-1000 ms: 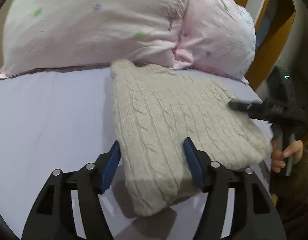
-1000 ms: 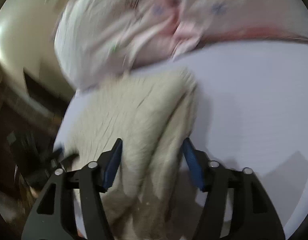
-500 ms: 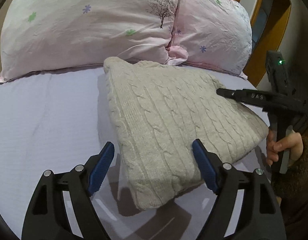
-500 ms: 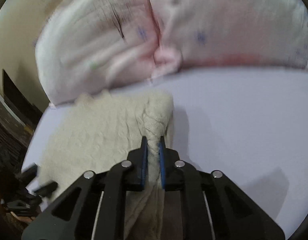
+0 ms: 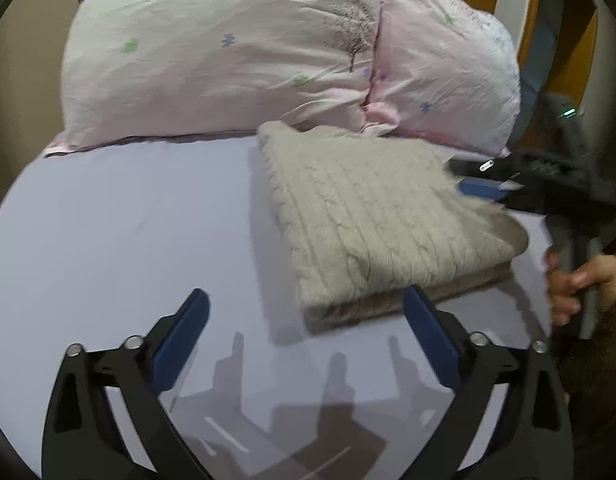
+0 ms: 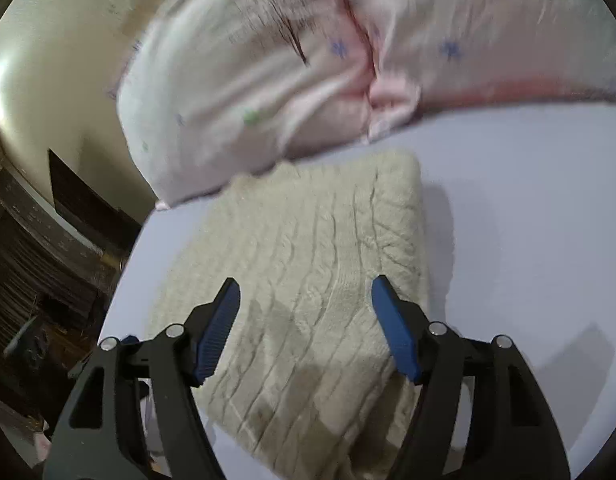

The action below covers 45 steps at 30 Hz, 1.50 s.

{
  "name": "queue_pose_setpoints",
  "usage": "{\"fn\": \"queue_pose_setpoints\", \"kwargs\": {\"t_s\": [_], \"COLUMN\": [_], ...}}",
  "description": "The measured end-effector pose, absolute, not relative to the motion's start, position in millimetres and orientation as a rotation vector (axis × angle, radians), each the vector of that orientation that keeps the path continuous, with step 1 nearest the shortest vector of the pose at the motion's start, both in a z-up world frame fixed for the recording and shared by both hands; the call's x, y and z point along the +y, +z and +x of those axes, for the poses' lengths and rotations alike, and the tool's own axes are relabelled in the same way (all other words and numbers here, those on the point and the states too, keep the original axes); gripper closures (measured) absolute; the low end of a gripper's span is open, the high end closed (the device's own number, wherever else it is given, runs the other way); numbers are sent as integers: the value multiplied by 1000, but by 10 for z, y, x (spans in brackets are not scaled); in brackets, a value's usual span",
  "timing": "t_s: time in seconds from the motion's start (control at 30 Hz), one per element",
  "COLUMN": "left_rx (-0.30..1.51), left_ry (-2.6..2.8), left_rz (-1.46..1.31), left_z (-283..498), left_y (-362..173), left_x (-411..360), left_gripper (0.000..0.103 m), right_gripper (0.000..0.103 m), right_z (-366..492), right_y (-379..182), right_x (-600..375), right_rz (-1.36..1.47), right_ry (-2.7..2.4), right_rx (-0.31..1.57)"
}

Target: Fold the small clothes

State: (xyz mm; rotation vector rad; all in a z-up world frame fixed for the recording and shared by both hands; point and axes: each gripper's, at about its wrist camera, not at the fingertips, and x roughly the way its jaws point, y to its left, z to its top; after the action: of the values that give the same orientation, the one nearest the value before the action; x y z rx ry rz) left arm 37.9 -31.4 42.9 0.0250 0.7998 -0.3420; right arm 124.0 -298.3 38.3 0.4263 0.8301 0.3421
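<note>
Right gripper [image 6: 305,328] released the folded sweater [image 5: 372,216].

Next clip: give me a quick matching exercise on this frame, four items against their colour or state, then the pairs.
Column one:
1. sweater
2. pillows
3. left claw
4. bed sheet

Column two:
A. pale pink with small star prints
B. plain lavender, lying flat
C. cream cable knit, folded into a layered block
D. open, holding nothing, over the sheet just short of the folded edge

Pairs: 1-C, 2-A, 3-D, 4-B

The right claw is open too, over the sweater.
</note>
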Motion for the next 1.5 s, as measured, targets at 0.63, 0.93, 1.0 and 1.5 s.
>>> {"fn": "queue_pose_setpoints", "kwargs": {"t_s": [0.63, 0.93, 1.0, 1.5], "left_rx": [987, 977, 977, 968], "left_ry": [-222, -201, -202, -205], "left_rz": [115, 130, 131, 136], "left_z": [456, 451, 456, 460], "left_y": [30, 29, 33, 29], "left_x": [-564, -576, -575, -563], "left_gripper": [1, 1, 1, 1], "right_gripper": [2, 2, 2, 2], "right_z": [348, 291, 290, 286], "right_y": [-94, -133, -131, -131], "right_x": [-2396, -2313, -2310, -2316], "right_rz": [95, 51, 51, 51], "right_ry": [-47, -102, -103, -103], "right_rx": [919, 917, 917, 924]}}
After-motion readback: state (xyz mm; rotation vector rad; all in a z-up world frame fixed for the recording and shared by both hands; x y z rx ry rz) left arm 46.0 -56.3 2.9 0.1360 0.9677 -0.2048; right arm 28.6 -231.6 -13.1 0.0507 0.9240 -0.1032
